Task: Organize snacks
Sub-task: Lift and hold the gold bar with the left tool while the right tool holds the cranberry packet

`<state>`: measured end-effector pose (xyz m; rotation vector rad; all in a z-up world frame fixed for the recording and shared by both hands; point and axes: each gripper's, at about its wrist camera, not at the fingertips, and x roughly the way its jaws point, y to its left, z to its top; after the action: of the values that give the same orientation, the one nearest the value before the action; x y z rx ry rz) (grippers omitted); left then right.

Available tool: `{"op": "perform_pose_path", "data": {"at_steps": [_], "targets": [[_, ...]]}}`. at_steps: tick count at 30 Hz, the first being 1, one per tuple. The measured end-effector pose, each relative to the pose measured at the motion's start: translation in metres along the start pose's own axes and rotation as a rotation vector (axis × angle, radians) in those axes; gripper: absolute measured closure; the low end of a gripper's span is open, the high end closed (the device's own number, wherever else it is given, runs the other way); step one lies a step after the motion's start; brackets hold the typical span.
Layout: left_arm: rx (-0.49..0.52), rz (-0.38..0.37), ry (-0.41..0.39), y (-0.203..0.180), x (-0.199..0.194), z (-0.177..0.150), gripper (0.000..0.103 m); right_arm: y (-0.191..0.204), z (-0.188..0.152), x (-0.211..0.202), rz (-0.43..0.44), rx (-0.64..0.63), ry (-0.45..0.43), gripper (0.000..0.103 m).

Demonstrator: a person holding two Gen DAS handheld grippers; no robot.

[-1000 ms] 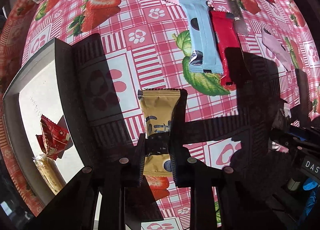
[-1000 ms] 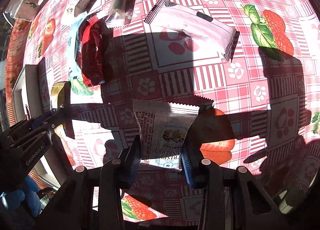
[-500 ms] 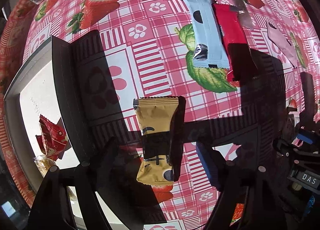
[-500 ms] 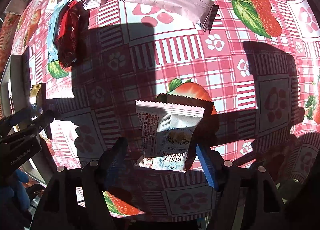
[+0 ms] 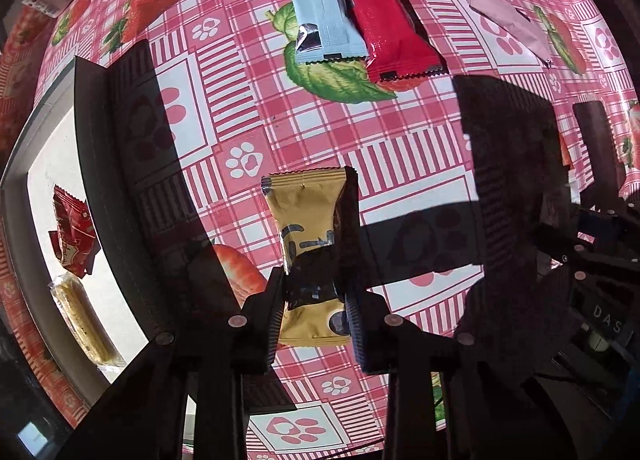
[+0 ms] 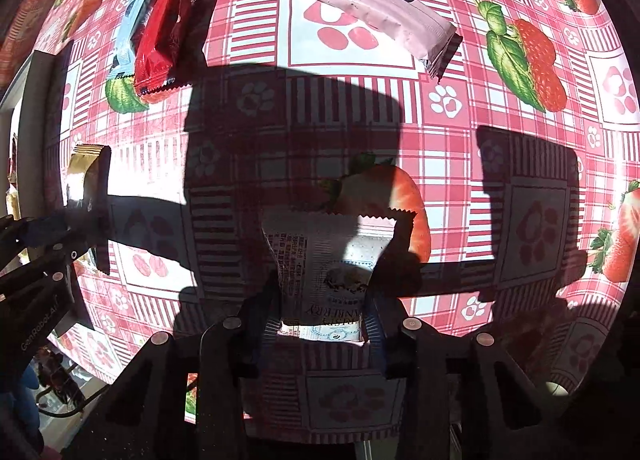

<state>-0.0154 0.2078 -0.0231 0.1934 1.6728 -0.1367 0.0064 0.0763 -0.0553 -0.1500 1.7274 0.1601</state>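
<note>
Sunlit pink-and-white checked tablecloth (image 5: 248, 107), printed with strawberries and paw marks, lies under everything, crossed by hard shadows of both tools.

In the left wrist view a yellow-gold snack packet (image 5: 310, 227) with dark lettering and crimped ends points away from the camera. The left gripper (image 5: 314, 314) has just been closing, and its two dark ribbed fingers now press on the packet's lower half from both sides. To the left stands a white tray (image 5: 24, 187) with a dark rim, holding a red wrapped snack (image 5: 72, 238) and a pale yellow wafer bar (image 5: 82, 318). Farther off on the cloth, a light blue bar (image 5: 324, 7) and a red bar (image 5: 390, 25) lie side by side, touching, with a pale pink wrapper (image 5: 508, 23) off to the right.

In the right wrist view a white packet (image 6: 332, 260) with fine printed text, a small picture and upside-down lettering sits half in shadow. The right gripper (image 6: 322, 324) has likewise just been closing, and its fingers clamp the packet's near end. Beyond it a long pink bar (image 6: 376, 11) lies diagonally, well apart.
</note>
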Motion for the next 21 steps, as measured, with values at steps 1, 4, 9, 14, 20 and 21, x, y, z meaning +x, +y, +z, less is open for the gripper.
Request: {"op": "perform_pose_path", "data": {"at_steps": [1,4,9,14,20,21], "targets": [[0.008,0.013,-0.005,-0.003,0.000,-0.003,0.068,0.000,-0.006,0.001,0.000,-0.005,0.002,0.063],[0.007,0.047,0.015,-0.005,0.002,-0.003,0.032,-0.004,-0.023,0.001,-0.003,-0.001,0.005,0.061],[-0.022,0.028,0.040,0.003,0.010,-0.007,0.019,-0.021,-0.040,-0.005,-0.016,0.030,-0.019,0.011],[0.037,-0.014,0.103,0.000,0.028,-0.016,0.000,-0.030,-0.015,-0.006,0.027,0.044,0.005,0.011],[0.044,-0.017,0.073,-0.002,0.026,-0.028,0.000,-0.016,-0.010,0.010,0.002,0.030,0.046,0.000],[0.044,-0.017,0.072,-0.002,0.026,-0.029,0.000,-0.016,-0.011,0.009,0.005,0.030,0.044,0.000]]}}
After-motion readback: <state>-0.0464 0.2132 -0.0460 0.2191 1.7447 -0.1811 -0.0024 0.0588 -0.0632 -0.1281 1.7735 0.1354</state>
